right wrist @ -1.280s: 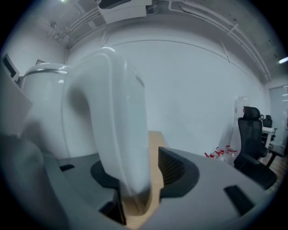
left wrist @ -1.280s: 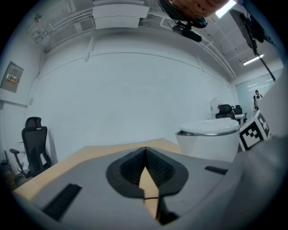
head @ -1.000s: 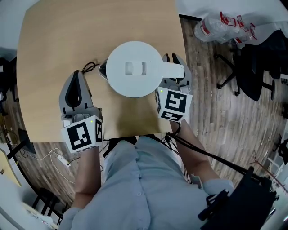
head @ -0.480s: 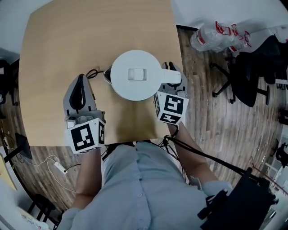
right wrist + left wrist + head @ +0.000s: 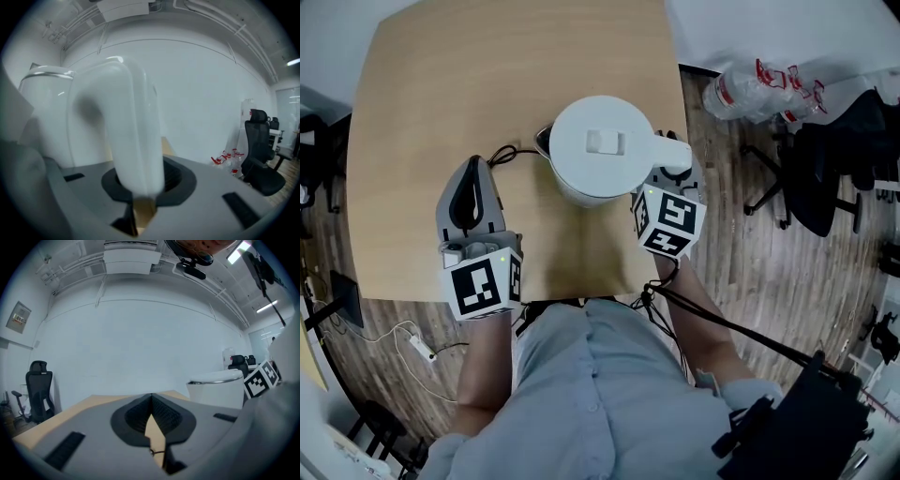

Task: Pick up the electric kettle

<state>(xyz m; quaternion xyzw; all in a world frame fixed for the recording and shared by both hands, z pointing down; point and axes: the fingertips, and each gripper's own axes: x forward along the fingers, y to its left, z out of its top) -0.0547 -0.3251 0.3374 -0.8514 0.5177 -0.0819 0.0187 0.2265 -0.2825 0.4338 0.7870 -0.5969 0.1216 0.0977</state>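
Right gripper (image 5: 677, 176) clamping electric kettle (image 5: 602, 150) by handle (image 5: 133, 126) at 3 o'clock, jaws just opening slightly; lift seemingly starting. Left gripper (image 5: 472, 173) idling closed, empty.

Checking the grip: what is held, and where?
Right tongs clamp the kettle by its handle, jaws just eased open slightly; left tongs hold nothing.
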